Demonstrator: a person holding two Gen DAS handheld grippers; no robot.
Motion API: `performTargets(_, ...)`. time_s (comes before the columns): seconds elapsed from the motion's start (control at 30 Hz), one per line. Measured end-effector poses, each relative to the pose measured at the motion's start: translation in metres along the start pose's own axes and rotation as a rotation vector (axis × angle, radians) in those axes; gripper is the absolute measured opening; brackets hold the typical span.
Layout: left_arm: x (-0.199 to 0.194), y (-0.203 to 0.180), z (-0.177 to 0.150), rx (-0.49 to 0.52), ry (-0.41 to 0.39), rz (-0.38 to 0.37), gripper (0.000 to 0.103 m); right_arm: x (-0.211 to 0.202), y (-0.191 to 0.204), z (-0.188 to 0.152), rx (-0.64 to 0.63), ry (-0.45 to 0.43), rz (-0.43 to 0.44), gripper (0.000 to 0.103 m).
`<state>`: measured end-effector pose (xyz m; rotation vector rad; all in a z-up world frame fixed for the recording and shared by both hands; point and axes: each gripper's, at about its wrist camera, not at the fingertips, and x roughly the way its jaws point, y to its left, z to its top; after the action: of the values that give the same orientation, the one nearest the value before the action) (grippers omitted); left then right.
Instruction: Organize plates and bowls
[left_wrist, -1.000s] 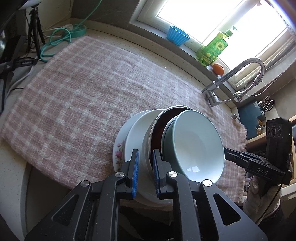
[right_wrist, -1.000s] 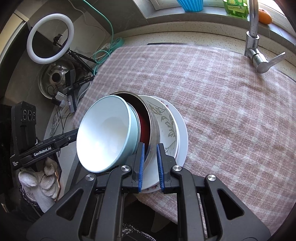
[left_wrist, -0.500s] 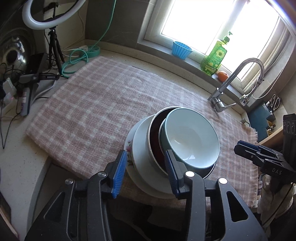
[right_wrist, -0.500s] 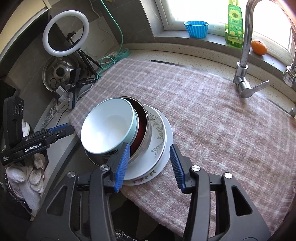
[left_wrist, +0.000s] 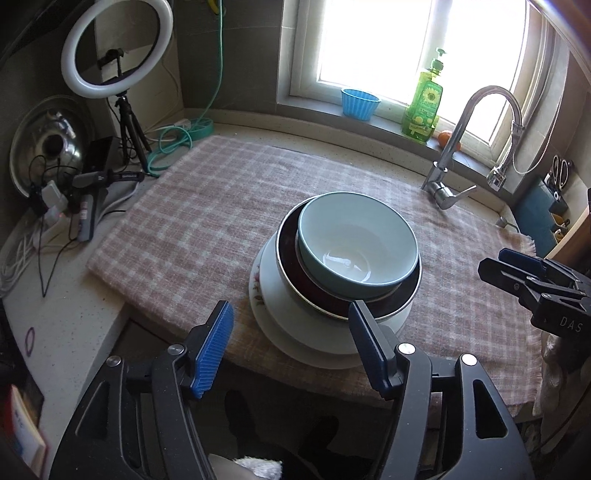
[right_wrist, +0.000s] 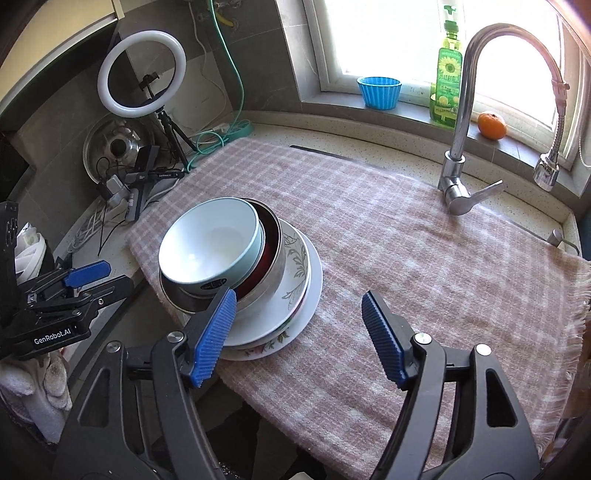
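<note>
1. Near the front edge of the checked cloth (left_wrist: 207, 206), my left gripper (left_wrist: 288, 347) has just been opening; its jaws stand wide, holding nothing.
2. My right gripper (right_wrist: 299, 332) has likewise been opening, wide and empty.
3. Between them sits the stack: pale blue bowl (left_wrist: 354, 240) in a metal bowl (left_wrist: 402, 302) on floral plates (left_wrist: 258, 291).

Stack: bowl (left_wrist: 356, 243) in pan (left_wrist: 376, 308), on plates (left_wrist: 280, 310) | plates at cloth's (left_wrist: 207, 206) near edge | faucet (left_wrist: 452, 155) behind, ring light (left_wrist: 116, 48) far left
</note>
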<state>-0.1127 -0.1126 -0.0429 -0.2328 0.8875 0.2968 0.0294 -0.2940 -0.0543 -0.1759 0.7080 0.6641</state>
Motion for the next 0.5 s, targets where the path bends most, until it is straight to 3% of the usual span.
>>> performTargets(0.5, -0.006, 0.008, -0.011, -0.028, 0.005, 0.024, 0.064, -0.006, 0.008, -0.012, -0.004, -0.015, -0.009, 0.08)
